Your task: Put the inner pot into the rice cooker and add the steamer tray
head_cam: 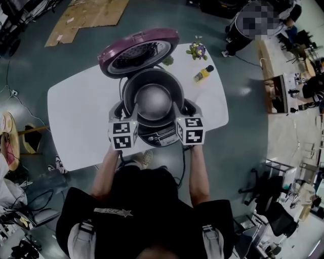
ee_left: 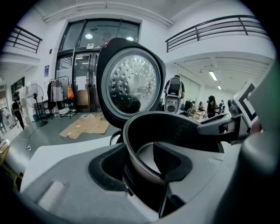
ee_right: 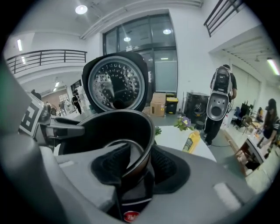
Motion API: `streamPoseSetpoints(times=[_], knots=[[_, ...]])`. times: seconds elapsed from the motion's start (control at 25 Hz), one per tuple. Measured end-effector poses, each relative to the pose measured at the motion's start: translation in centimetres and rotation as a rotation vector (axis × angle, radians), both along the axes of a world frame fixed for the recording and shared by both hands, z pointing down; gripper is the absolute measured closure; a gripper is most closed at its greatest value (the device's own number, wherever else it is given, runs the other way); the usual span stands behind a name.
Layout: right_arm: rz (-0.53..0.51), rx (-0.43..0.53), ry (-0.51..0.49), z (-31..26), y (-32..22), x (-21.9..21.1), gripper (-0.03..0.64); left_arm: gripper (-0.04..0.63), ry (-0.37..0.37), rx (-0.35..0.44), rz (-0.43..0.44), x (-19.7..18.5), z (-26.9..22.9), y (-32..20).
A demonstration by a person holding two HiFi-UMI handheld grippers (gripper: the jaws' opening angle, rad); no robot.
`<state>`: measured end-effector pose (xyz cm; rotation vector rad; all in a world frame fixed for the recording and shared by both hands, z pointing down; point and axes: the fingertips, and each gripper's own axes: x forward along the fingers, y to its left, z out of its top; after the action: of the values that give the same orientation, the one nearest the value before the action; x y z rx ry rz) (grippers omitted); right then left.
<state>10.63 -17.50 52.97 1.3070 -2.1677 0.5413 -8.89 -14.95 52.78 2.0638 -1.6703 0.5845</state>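
The dark inner pot (head_cam: 153, 101) hangs level in the mouth of the rice cooker (head_cam: 159, 135), whose purple lid (head_cam: 139, 50) stands open behind it. My left gripper (head_cam: 126, 114) is shut on the pot's left rim, one pad outside and one inside the wall. My right gripper (head_cam: 183, 111) is shut on the right rim in the same way. In the left gripper view the left gripper (ee_left: 146, 168) straddles the inner pot (ee_left: 175, 127), with the lid (ee_left: 131, 83) beyond. In the right gripper view the right gripper (ee_right: 131, 168) clamps the inner pot (ee_right: 113, 127) above the cooker's front (ee_right: 131, 211).
The cooker stands on a white table (head_cam: 81, 116). A yellow bottle (head_cam: 203, 74) and a small flower plant (head_cam: 196, 50) sit at the table's far right. Cardboard (head_cam: 91, 15) lies on the floor behind. A person (head_cam: 253, 25) stands beyond the table.
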Motion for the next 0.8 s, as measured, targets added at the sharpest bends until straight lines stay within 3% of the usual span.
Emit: streamPoseSetpoints(times=[0.36,0.8], knots=[[-0.056,-0.129,0.139,3.2,0.0,-0.5,0.460,0.388,-0.045,-0.130,0.010,-0.4,3.6,0.5],[-0.143,-0.211,0.296,5.1,-0.6,-0.9,0.453,0.383,-0.050,-0.181,0.023,-0.5,5.0,0.3]])
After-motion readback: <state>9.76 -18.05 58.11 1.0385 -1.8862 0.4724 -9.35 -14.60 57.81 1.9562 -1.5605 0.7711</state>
